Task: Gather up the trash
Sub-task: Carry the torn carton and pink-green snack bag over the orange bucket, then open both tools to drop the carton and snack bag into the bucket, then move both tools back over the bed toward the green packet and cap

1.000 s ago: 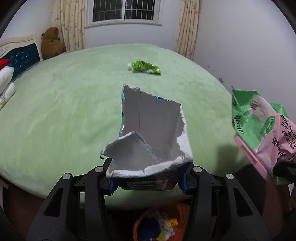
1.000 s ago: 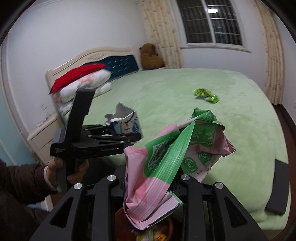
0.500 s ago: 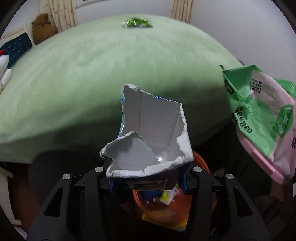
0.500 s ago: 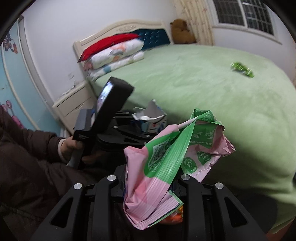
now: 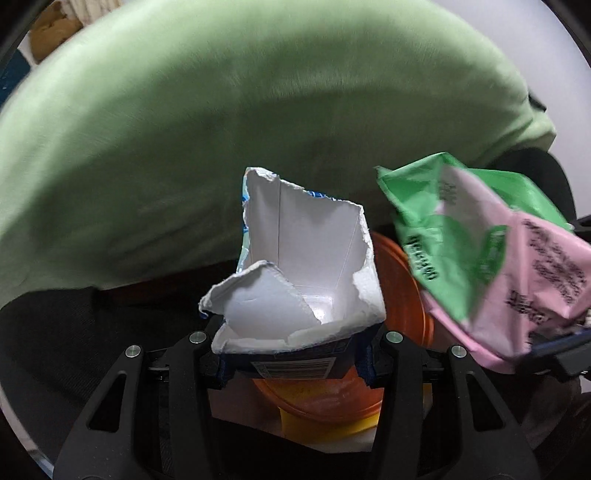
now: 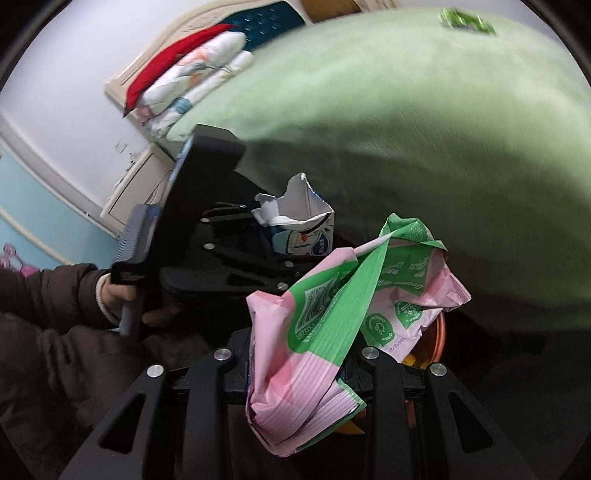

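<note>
The torn carton stands with its long axis running straight out along the fingers of the left gripper, its ragged open mouth facing the camera and its white inside bare; the barcoded bottom end sits between the jaws, which are closed to the carton's width and press it from both sides; seen from the right wrist, the same carton shows blue print on its outer face and tilts a little, torn top uppermost. The orange bin lies directly below and behind the carton, its rim showing to the carton's right and its wall beneath the carton, with something yellow at its lower edge. The pink and green wipes packet is crumpled, its long axis rising from the right gripper up and to the right; the jaws there are drawn in narrow and pinch the packet's lower pink end; the packet's upper part hangs over the bin, of which only a sliver of rim shows. In the left view the packet is just right of the carton, near it but apart, also above the bin. Beyond the bin rises the green bed; a small green wrapper lies on the bed, well away from the bin; pillows are stacked at the headboard.
</note>
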Motion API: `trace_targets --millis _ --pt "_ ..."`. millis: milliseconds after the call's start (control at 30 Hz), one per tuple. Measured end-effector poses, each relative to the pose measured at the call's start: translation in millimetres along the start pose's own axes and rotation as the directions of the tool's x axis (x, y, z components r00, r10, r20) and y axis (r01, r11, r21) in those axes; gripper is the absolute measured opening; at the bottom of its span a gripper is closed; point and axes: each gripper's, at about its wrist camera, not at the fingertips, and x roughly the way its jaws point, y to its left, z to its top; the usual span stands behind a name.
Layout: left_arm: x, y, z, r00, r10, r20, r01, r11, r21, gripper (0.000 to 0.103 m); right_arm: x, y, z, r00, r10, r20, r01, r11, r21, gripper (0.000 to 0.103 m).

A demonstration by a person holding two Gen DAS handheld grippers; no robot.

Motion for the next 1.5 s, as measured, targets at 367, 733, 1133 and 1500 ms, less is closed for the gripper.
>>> trace_targets --millis 367,733,1133,1500 --pt "62 12 2 0.973 -0.045 -0.226 0.040 0.999 -0.025 0.048 53 -27 4 0.989 0.036 -0.147 -0.023 0.996 0.084 0.031" --pt "81 34 8 0.954 -0.032 -0.297 0.003 0.995 -0.097 0.079 57 -51 14 0.986 0.040 -0.162 -0.015 0.988 0.155 0.064" --pt "44 34 22 0.978 0.002 -0.211 -0.017 0.998 -0.068 0.079 -14 -36 22 1.000 -0.006 -0.006 0.006 0.997 0.082 0.064" --pt "-84 33 76 0.981 0.008 0.193 -0.003 1.000 -0.028 0.086 -93 -33 95 0.948 -0.158 0.276 0.172 0.985 -0.029 0.087"
